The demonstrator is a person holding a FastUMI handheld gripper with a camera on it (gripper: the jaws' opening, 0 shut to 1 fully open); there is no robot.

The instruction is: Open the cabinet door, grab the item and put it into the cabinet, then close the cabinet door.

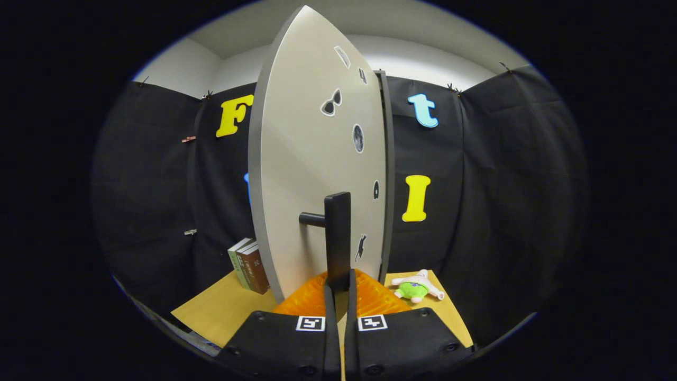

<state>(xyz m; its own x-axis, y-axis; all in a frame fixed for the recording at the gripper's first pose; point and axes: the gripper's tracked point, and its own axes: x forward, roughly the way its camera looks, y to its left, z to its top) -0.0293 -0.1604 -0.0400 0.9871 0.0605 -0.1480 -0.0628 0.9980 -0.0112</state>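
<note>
Tongs (338, 288) clamp the upright cabinet handle (337, 238) between both fingers, door (312, 159) swung edge-on ahead, while the plush toy (416, 287) lies on the tabletop (222, 307) to their right.

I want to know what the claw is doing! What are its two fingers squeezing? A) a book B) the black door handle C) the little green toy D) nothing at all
B: the claw has both fingers closed on the lower end of the black door handle, while the green toy lies on the table off to the side.
</note>
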